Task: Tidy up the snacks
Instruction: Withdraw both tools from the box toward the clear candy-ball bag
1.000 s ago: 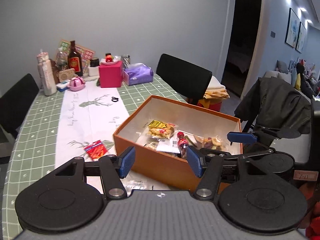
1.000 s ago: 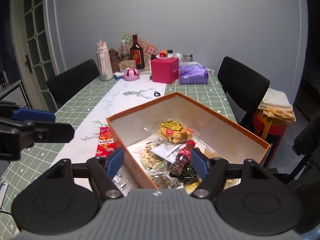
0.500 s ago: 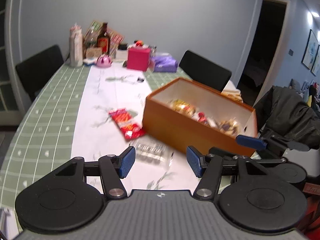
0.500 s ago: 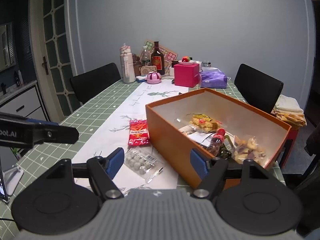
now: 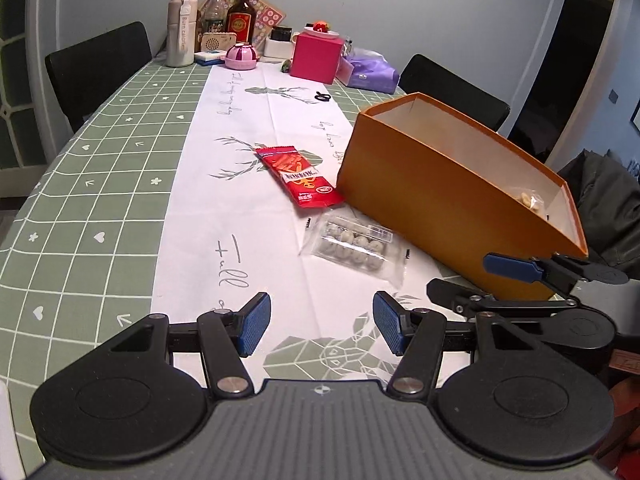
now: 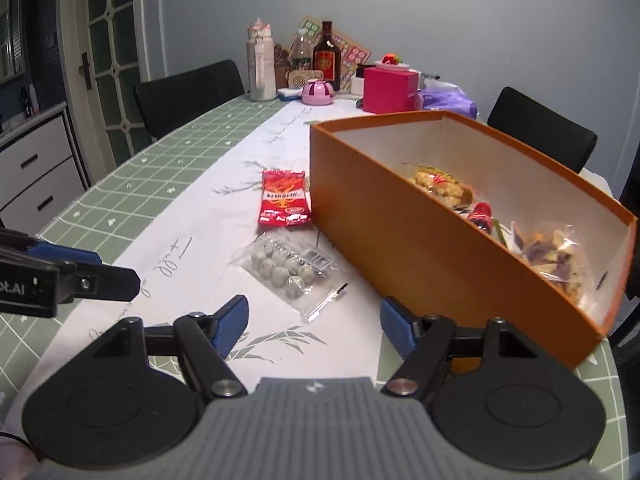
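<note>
**Two snack packets lie loose beside the orange box, both grippers empty above the runner**

The left gripper (image 5: 320, 330) hangs over the white table runner (image 5: 224, 184) with its blue pads standing wide apart and nothing between them. The right gripper (image 6: 314, 326) is likewise spread wide and empty, over the near end of the runner, its right-hand finger just in front of the orange box's near corner. Each gripper shows at the edge of the other's view — the right one at the left camera's right edge, the left one at the right camera's left edge.

The orange box (image 6: 400, 224) stands open on the tabletop, angled across the runner's right side and the green checked tablecloth (image 5: 100, 168). Inside it lie a clear bag of yellow snacks (image 6: 438, 186), a small bottle with a red cap (image 6: 480, 214) and a bag of mixed chips (image 6: 548, 248) toward the near end.

Outside the box, on the runner, a red snack packet (image 5: 302, 176) lies flat near the box's far-left corner. Just nearer than it — close to the box's long left wall but not clearly touching — is a clear packet of round grey-white sweets (image 5: 354, 242), ahead of both grippers.

At the tabletop's far end stand a pink box (image 5: 316, 58), a dark bottle (image 5: 240, 18), a tall pale flask (image 5: 180, 28), a small pink pot (image 5: 241, 57) and a purple pack (image 5: 372, 74). Black chairs (image 5: 96, 68) stand along both long sides.
</note>
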`<state>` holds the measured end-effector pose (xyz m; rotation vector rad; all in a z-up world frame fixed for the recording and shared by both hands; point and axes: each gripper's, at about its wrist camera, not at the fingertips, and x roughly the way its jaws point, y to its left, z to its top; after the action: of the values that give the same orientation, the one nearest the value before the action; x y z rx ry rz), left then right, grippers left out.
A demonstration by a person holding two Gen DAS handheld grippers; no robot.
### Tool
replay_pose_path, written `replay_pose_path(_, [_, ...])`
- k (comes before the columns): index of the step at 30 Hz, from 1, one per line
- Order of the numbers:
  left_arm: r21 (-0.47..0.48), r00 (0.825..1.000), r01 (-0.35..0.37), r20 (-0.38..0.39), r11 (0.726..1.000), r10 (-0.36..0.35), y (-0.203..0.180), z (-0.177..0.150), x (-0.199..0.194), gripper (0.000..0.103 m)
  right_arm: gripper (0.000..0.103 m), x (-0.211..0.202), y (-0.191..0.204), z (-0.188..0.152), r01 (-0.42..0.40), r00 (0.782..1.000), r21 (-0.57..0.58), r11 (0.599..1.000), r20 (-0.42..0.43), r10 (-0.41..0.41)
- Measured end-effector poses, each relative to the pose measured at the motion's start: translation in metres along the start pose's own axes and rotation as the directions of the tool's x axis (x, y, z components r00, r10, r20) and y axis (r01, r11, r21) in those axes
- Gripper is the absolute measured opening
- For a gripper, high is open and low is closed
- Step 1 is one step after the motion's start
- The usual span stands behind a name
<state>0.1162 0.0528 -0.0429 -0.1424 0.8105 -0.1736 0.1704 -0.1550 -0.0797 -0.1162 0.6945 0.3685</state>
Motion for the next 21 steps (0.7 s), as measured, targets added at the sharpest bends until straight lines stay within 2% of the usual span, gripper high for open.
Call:
replay_pose_path(9, [0.026, 0.999, 0.008, -0.032, 1.000, -0.007, 0.007, 0.011, 0.023, 0.069, 0.071, 0.041, 0.012, 0.016, 0.002, 0.999, -0.104, 0.995, -0.039, -0.006])
replay_pose_path(21, [0.016, 0.997, -0.003, -0.071, 1.000, 0.004, 0.025, 0.014, 0.041, 0.069, 0.073, 0.092, 0.024, 0.032, -0.052, 0.996, -0.217, 0.975, -0.087, 0.034])
